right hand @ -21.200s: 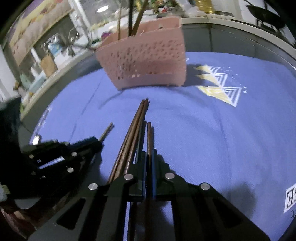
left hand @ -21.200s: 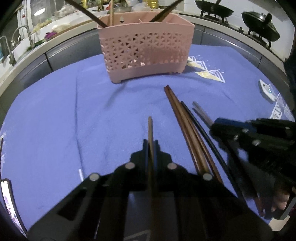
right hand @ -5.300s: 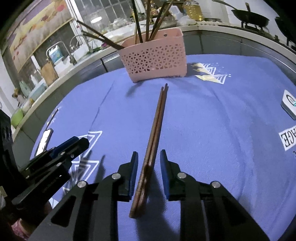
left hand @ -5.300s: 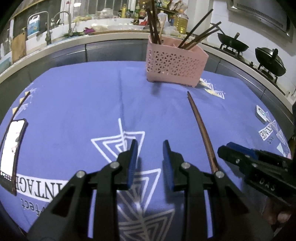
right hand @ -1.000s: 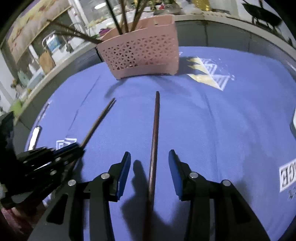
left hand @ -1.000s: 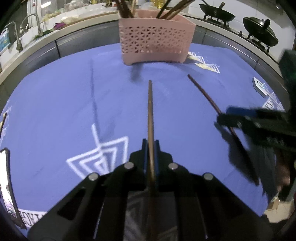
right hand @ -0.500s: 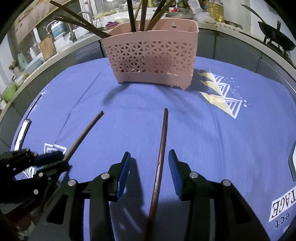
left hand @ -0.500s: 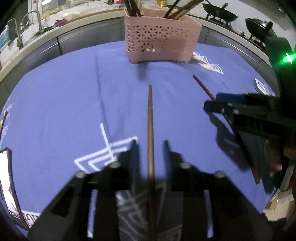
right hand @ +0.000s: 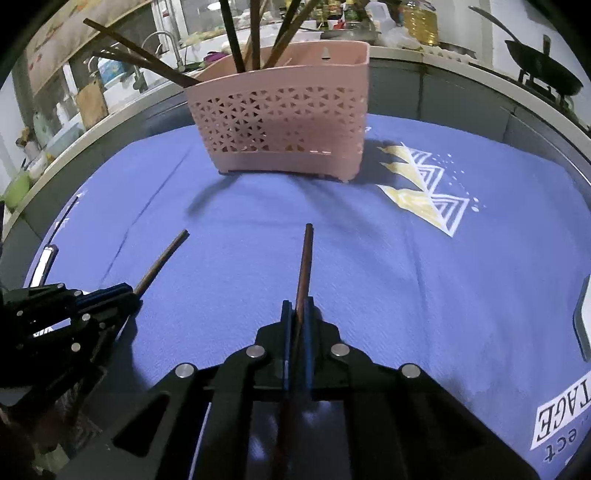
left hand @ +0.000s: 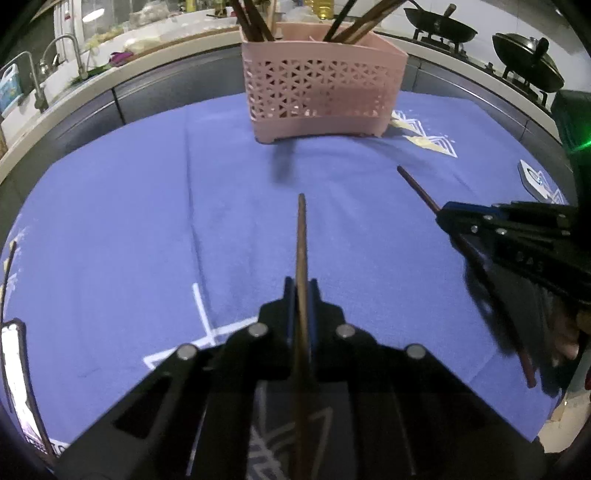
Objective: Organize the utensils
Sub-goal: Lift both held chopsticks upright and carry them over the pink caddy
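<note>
A pink perforated utensil basket [left hand: 321, 92] stands at the far side of the blue cloth, with several chopsticks upright in it; it also shows in the right wrist view [right hand: 280, 122]. My left gripper [left hand: 302, 286] is shut on a brown chopstick [left hand: 301, 229] that points toward the basket. My right gripper [right hand: 298, 306] is shut on another brown chopstick [right hand: 306, 258], also pointing toward the basket. Each gripper shows in the other's view, the right one [left hand: 448, 214] and the left one [right hand: 127, 291], each holding its chopstick above the cloth.
The blue cloth [left hand: 147, 221] covers a round table. A phone [left hand: 14, 369] lies at its left edge and a small white device [left hand: 532, 179] at its right. A kitchen counter with sink taps [left hand: 55, 59] and woks [left hand: 439, 29] runs behind.
Both grippers have closed on their chopsticks; the right gripper was open around its chopstick half a second ago. Both have moved closer to the basket.
</note>
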The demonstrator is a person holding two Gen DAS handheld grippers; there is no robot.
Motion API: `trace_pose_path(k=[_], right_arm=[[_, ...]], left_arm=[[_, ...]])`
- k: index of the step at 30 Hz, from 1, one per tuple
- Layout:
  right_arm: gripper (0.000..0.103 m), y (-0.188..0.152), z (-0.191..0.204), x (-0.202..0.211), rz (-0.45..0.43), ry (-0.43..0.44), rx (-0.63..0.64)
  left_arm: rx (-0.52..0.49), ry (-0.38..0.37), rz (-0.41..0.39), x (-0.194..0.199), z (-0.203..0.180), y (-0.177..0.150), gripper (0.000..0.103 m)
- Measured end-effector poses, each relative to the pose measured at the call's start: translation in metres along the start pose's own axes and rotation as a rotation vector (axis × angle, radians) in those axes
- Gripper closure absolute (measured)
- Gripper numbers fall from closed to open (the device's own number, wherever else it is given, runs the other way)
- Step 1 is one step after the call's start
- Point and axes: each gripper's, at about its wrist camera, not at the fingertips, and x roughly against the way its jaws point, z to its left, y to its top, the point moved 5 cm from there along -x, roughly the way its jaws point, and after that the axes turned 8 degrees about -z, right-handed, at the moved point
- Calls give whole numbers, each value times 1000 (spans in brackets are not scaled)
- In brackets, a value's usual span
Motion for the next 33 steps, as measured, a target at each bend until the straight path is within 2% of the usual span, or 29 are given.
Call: trace_pose_path(k=[3,9,10,11,13,15,18,20,21,22,24,26,28,33], right_arm=[[97,-8,0,8,22,27,-11],[97,-12,0,12,89,85,-46],[97,-11,1,11,94,88,-51],[97,-9,1,9,96,88,-53],[97,-7,4,7,94,79,-44],[97,-4,8,5,91,62,-9],[96,0,14,0,92,47,49],[96,2,17,-2,85,54,77],[96,2,19,-3,76,56,97],[96,3,20,-4,71,52,110],[97,4,23,-5,73,50,119],[98,5,28,-5,72,71,112],[98,11,36,5,28,88,116],[98,39,54,52,-145,140,117]], left_arm=[[-10,-15,2,5,2,-5,97],[32,-101,41,5,12,-5,95],[42,-105,47,3,13,-3,89],[57,-108,53,1,14,1,76],[70,-105,46,0,14,8,66],[46,-81,33,-5,11,16,66],[23,-55,57,-14,9,21,67],[6,-45,56,-16,7,21,67],[-8,-35,46,-17,5,20,72],[-20,-24,39,-17,4,20,88],[-26,-41,39,-17,2,20,98],[-24,-51,37,-15,-1,21,98],[-30,-64,5,-5,-4,26,98],[5,-130,-142,45,-1,57,98]])
